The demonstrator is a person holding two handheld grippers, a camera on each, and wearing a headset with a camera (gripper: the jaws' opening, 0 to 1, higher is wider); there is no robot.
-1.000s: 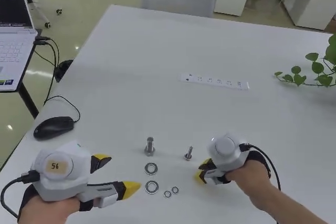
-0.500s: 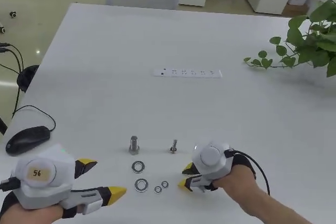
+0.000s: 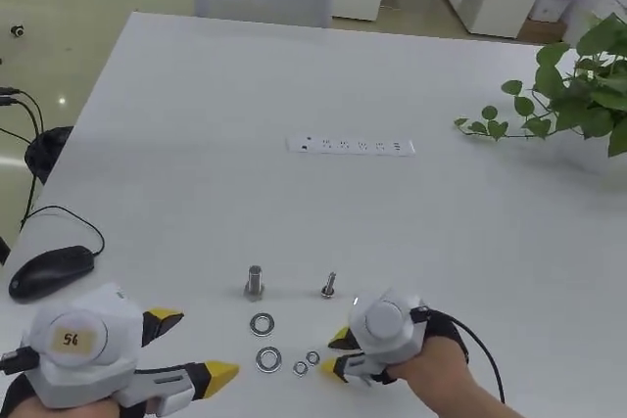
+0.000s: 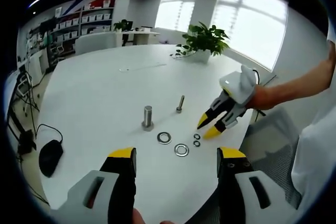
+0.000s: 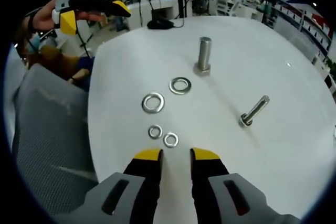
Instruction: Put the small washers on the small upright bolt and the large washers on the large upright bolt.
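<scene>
No washer had yet gone onto either bolt, so the work stood at its opening step: the reach for a first washer. The right claw (image 5: 176,156) hovered low over the white worktop (image 3: 294,75), its jaws parted only narrowly and holding nothing, the tips just short of the nearer small washer (image 5: 170,140). The second small washer (image 5: 155,131) lay just beside that one. The left claw (image 4: 177,154) was spread wide and empty, hanging at the near left and pointed toward the cluster.

Beyond the small pair lay the first large washer (image 5: 153,102), and past it the other large washer (image 5: 180,85), near each other but apart, in a loose line leading to the large bolt (image 5: 203,54). That bolt stood upright on its hex head. The small bolt (image 3: 329,286) stood upright to its right in the head view, well clear of the washers.

All four washers were thin, bright steel rings lying flat. The small bolt was slim, with a fine thread.

The next move probably called for lowering the right claw onto the nearer small washer. A ring that thin, flat on a smooth surface, would likely resist a plain pinch; the tips would need to straddle its rim closely.
</scene>
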